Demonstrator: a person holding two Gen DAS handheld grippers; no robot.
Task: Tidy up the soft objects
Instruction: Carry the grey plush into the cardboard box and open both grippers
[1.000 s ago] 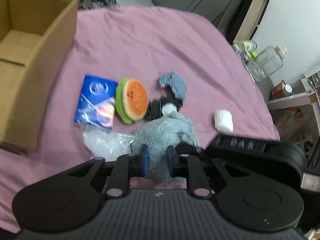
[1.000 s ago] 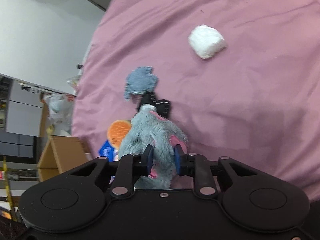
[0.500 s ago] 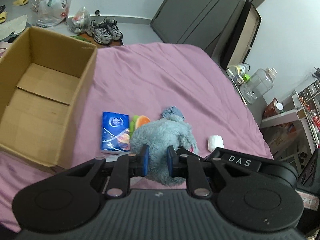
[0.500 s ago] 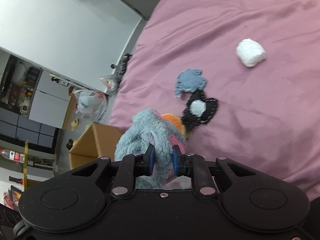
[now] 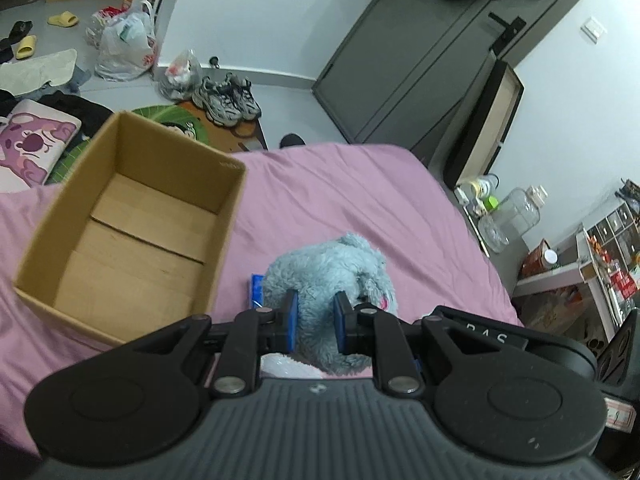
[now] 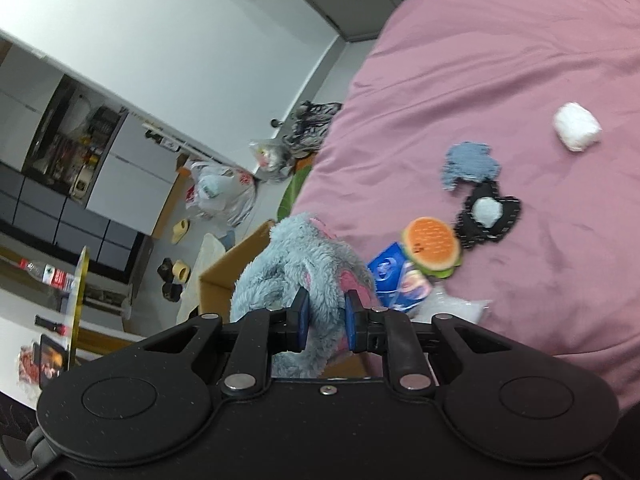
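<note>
Change noted: a second ago the grey-blue plush toy [image 5: 332,276] lay on the pink bedsheet [image 5: 360,196] among the other items; it is now lifted clear of the sheet, and the left wrist view has swung so that the cardboard box [image 5: 132,232] fills the left half of the frame, open and with nothing visible inside. Judgement: the pick is done and the carry toward the box is under way; release over the opening is the step outstanding. Left gripper [image 5: 314,320], lower centre of its frame: jaws narrowed, blue pads pressing into the plush body from both sides. Right gripper [image 6: 325,316], lower centre of its frame: likewise clamped on the same toy, fur bulging between the pads, with a box edge showing just behind it. Items remaining on the sheet, centre to upper right of the right wrist view: blue packet [image 6: 394,276], clear plastic bag [image 6: 452,308], burger plush [image 6: 432,246], black-and-white piece [image 6: 486,216], blue cloth scrap [image 6: 470,166], white bundle [image 6: 576,127].
</note>
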